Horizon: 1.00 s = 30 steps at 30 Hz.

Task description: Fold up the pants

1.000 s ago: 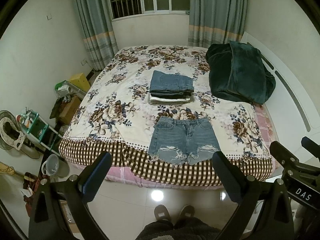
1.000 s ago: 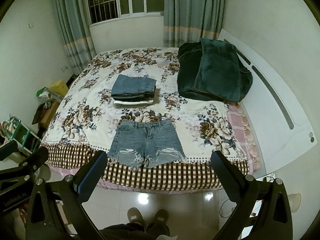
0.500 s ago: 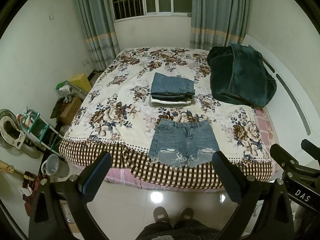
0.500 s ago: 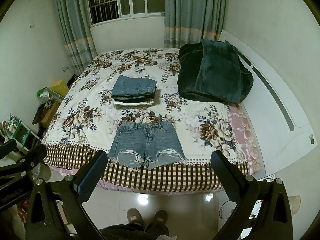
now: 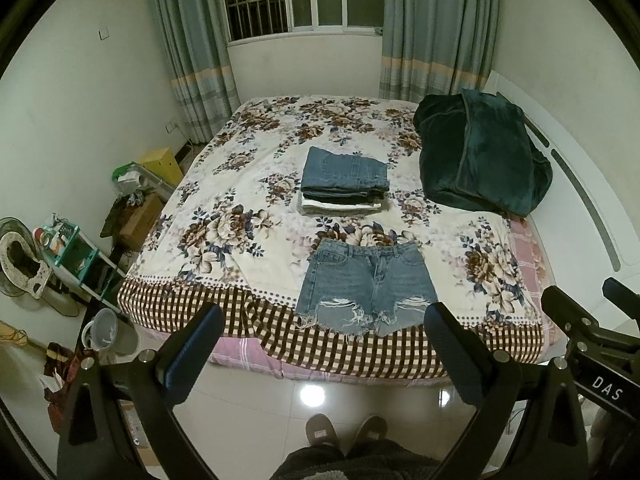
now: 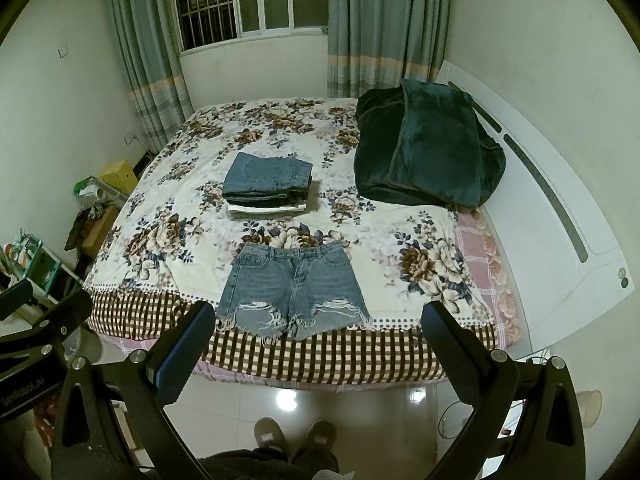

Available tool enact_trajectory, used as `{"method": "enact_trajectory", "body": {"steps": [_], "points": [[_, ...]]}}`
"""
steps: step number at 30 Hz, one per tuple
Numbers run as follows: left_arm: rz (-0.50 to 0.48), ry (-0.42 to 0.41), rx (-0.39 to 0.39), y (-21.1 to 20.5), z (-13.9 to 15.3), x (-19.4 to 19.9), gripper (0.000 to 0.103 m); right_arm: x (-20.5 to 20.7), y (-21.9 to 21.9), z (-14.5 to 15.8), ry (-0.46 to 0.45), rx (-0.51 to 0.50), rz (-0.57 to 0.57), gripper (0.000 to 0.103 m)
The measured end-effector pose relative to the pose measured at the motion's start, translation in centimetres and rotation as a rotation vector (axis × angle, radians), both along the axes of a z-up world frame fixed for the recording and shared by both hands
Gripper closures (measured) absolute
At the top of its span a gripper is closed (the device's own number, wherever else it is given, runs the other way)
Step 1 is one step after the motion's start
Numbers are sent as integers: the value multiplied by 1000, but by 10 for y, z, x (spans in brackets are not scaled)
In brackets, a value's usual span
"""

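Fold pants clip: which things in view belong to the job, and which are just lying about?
Job: denim shorts spread flat; stack of folded clothes; left gripper and right gripper, both open.
Lying about: green blanket; bucket; yellow box.

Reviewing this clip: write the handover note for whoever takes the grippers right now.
Left gripper: open, empty, held over the floor short of the bed.
Right gripper: open, empty, likewise.
Denim shorts: spread flat at the bed's near edge, unfolded, hems toward you.
Stack of folded pants: behind the shorts, mid-bed.
Done: the stack.
Left: fold the shorts, probably add them to the stack.
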<state>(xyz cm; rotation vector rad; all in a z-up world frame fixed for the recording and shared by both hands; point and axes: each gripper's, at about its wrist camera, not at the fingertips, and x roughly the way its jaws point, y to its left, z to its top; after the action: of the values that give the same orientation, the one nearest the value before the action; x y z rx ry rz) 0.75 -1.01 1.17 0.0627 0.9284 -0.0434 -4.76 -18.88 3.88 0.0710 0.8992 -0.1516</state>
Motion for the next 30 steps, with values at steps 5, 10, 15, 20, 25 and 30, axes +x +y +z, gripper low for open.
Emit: {"method": "enact_trajectory", "body": {"steps": [5, 10, 15, 20, 25, 30], "points": [[-1, 0, -3, -1, 0, 0, 0, 0, 0, 1, 1, 1, 0, 0], [0, -1, -3, -1, 0, -1, 0, 0, 1, 2, 1, -1, -1, 0], [-2, 1, -5, -3, 0, -1, 0, 2, 3, 6, 4, 1, -2, 0], [-5, 8, -9, -7, -4, -1, 0, 3, 6, 3, 13, 1, -7, 0], [-10, 17, -16, -4, -11, 8, 0, 8, 2, -11, 28, 12, -29, 0], [49, -43, 52, 11, -29, 43, 0, 36, -15, -36, 36, 89, -92, 0]]}}
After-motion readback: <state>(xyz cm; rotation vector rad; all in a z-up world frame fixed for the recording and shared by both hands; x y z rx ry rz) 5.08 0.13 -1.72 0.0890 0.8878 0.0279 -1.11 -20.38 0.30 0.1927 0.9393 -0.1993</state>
